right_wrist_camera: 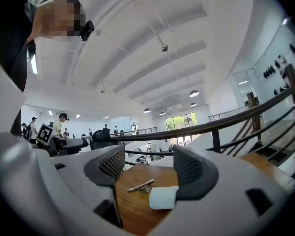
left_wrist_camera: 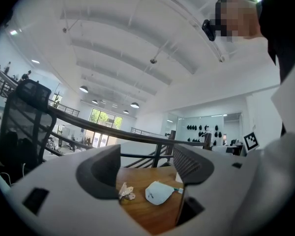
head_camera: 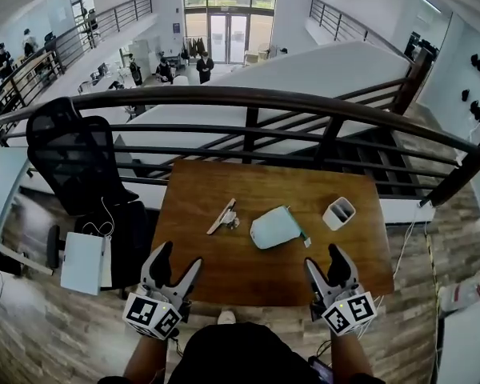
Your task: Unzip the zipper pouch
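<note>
A pale mint zipper pouch (head_camera: 275,226) lies near the middle of the wooden table (head_camera: 208,272), with its zipper end pointing right; it also shows in the left gripper view as the pouch (left_wrist_camera: 160,192) and in the right gripper view as the pouch (right_wrist_camera: 163,197). My left gripper (head_camera: 178,261) hovers at the table's near left edge, jaws apart and empty. My right gripper (head_camera: 326,258) is at the near right edge, also open with nothing between its fingers. Both point level toward the pouch, well short of it.
A flat clip-like metal tool (head_camera: 222,216) lies left of the pouch. A small white square cup (head_camera: 338,213) stands to its right. A dark railing (head_camera: 248,102) runs behind the table, and a black mesh chair (head_camera: 70,160) stands at the left.
</note>
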